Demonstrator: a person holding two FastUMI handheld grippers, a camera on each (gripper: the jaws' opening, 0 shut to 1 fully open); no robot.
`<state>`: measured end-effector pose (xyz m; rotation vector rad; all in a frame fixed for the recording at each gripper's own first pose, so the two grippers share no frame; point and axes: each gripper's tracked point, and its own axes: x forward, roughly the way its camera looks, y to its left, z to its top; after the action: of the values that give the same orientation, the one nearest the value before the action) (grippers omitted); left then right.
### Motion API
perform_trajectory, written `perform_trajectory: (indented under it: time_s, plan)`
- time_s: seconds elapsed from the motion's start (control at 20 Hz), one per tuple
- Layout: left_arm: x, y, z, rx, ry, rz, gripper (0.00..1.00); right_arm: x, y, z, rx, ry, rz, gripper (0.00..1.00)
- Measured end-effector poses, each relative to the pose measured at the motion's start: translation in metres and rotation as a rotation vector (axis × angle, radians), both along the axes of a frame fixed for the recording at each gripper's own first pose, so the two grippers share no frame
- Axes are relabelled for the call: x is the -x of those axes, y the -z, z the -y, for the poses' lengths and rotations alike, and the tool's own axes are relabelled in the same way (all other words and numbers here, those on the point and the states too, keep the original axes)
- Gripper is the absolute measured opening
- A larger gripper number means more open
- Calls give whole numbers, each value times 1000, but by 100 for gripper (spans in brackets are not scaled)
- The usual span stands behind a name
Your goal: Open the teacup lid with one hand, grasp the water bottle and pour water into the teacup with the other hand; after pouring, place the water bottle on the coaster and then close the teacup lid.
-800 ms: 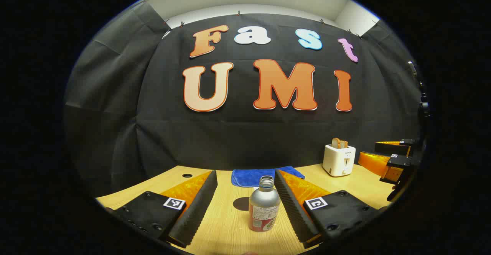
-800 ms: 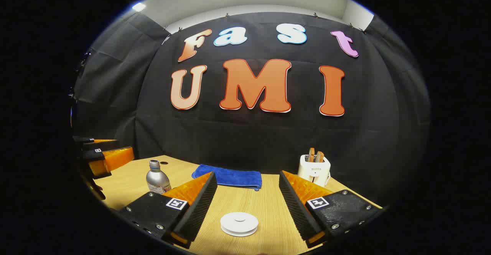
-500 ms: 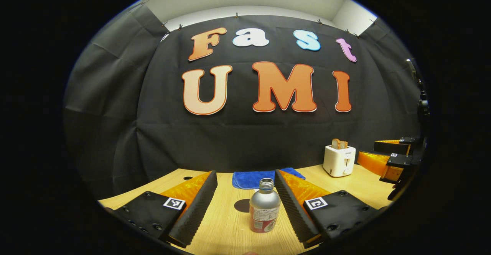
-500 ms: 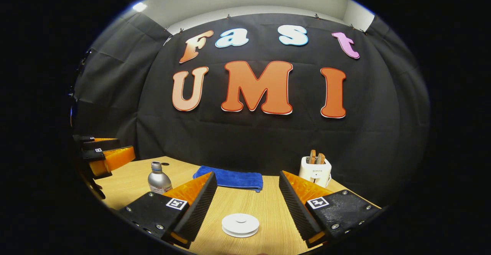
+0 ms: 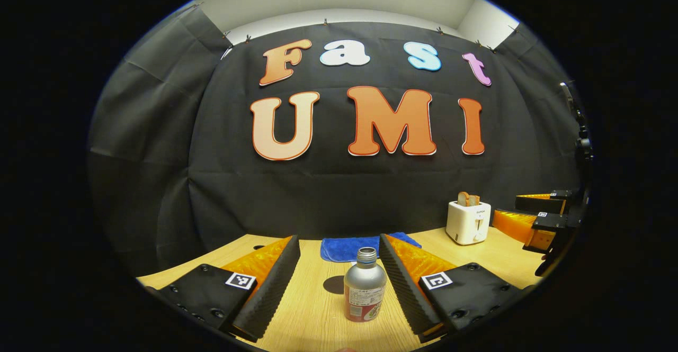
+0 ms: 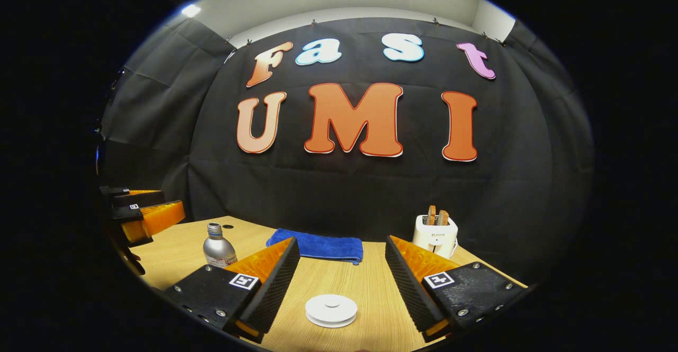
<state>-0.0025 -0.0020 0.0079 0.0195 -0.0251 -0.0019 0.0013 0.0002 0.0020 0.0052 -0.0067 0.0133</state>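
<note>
A silver water bottle (image 5: pixel 364 291) with a red label and no cap stands upright on the wooden table (image 5: pixel 312 309). It sits between the fingers of my left gripper (image 5: pixel 339 241), which is open and not touching it. The bottle (image 6: pixel 218 249) also shows at the left of the right gripper view. A white round lid with a small knob (image 6: pixel 331 309) lies low on the table between the fingers of my right gripper (image 6: pixel 341 242), which is open and clear of it. The cup under the lid is hidden, if there is one.
A folded blue cloth (image 5: pixel 344 247) (image 6: pixel 318 246) lies at the back of the table by the wall. A white toaster with bread in it (image 5: pixel 468 222) (image 6: pixel 435 235) stands at the back right. Each view shows the other gripper at its edge (image 5: pixel 529 219) (image 6: pixel 148 214).
Both views have drifted only slightly. The bottle and the white lid stay where they were, and both grippers stay open.
</note>
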Motion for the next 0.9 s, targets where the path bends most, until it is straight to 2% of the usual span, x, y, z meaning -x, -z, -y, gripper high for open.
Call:
perform_trajectory:
  time_s: [0.2, 0.6, 0.75, 0.9]
  plan:
    - [1, 2, -3, -9, -9, 0, 99, -7, 14, -3, -9, -12, -31, 97]
    - [4, 9, -6, -32, -19, -9, 99, -30, 76, -13, -54, -48, -190, 96]
    - [3, 13, -8, -35, -23, -19, 99, -36, 99, -13, -53, -53, -254, 92]
    - [3, 17, -10, -33, -27, -29, 99, -41, 119, -16, -30, -65, -310, 82]
